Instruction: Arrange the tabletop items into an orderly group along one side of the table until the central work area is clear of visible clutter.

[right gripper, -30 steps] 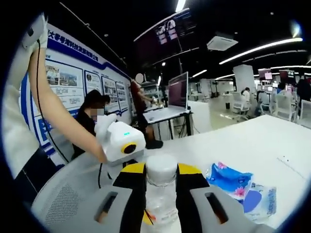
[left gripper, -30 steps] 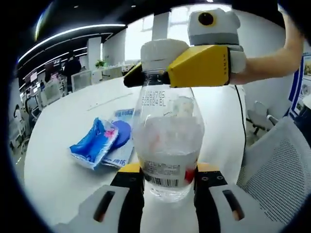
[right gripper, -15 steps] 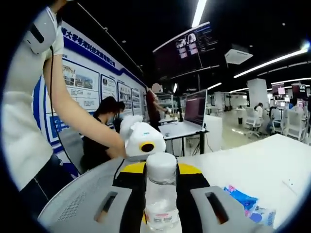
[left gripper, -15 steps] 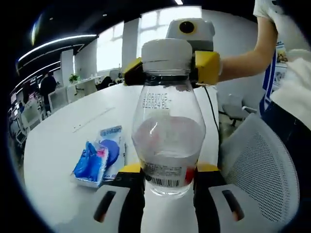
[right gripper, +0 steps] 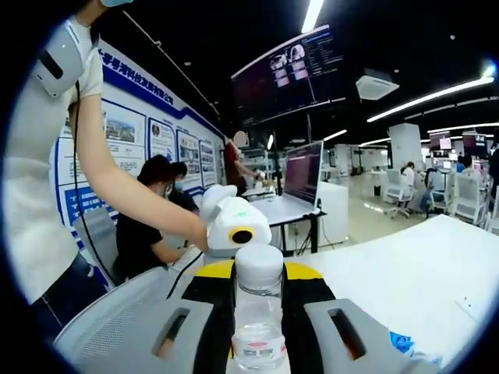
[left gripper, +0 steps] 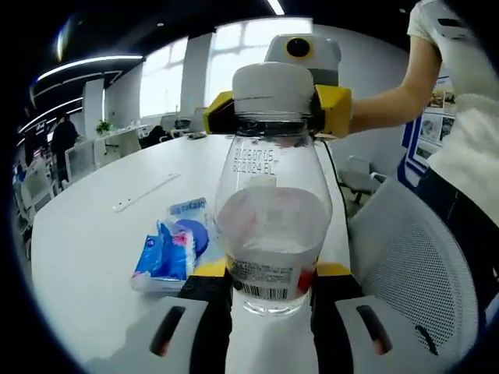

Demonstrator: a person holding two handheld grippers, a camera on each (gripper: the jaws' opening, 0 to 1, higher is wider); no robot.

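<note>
Two grippers share one water bottle above the table.

The left gripper (left gripper: 271, 290) pinches the lower body of the clear water bottle (left gripper: 271, 210), filling the frame's centre, while the right gripper (right gripper: 259, 290) clamps just under its white cap (right gripper: 259, 267), seemingly to steady the upright bottle for carrying aside. At lower left in the left gripper view, blue tissue packets (left gripper: 173, 251) lie on the white table (left gripper: 86, 234), probably awaiting grouping; a mesh chair (left gripper: 413, 273) stands at right.

White mesh chair (left gripper: 421, 257), wall posters (right gripper: 129, 136), open laptop (right gripper: 302, 173), hanging monitor (right gripper: 290, 68)
</note>
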